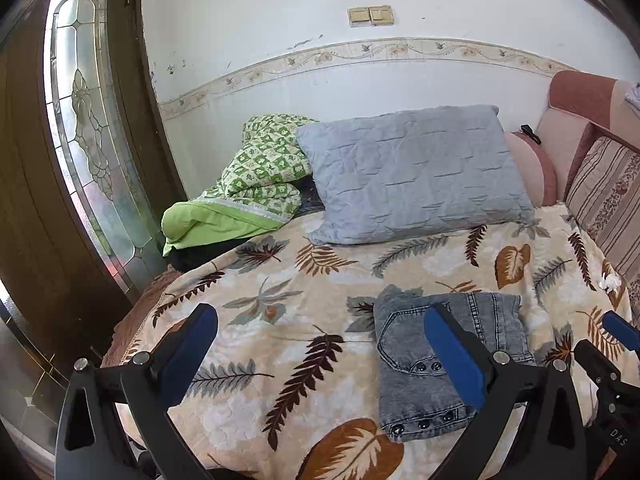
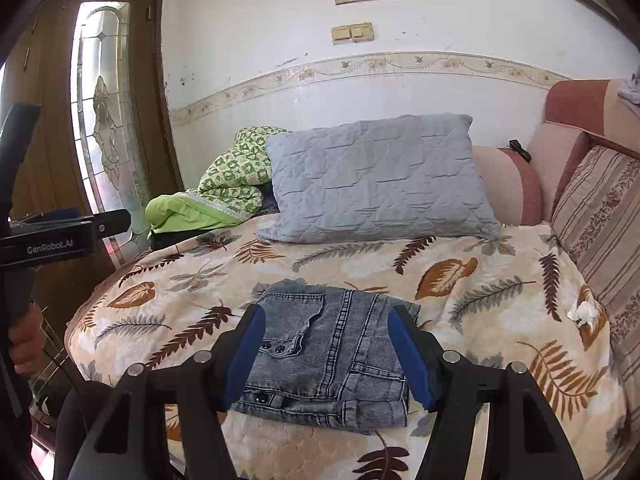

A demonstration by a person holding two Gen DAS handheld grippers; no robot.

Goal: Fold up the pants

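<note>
The grey denim pants (image 1: 404, 380) lie folded into a compact rectangle on the leaf-print bed cover (image 1: 280, 300), pocket snaps facing up. My left gripper (image 1: 320, 316) hovers wide open to the left of the pants, with only its right finger overlapping them and nothing between its blue pads. In the right wrist view the folded pants (image 2: 328, 360) sit straight ahead. My right gripper (image 2: 326, 314) is held above them, open, its pads off the cloth. A person's hand (image 2: 24, 340) holds the left gripper's handle at the left edge.
A grey quilted pillow (image 1: 412, 172) and a green patterned quilt (image 1: 256, 176) lie at the far end of the bed. A striped cushion (image 1: 604, 192) lines the right side. A wooden door with a glass panel (image 1: 80, 140) stands to the left. A white crumpled scrap (image 2: 582, 312) lies at the right.
</note>
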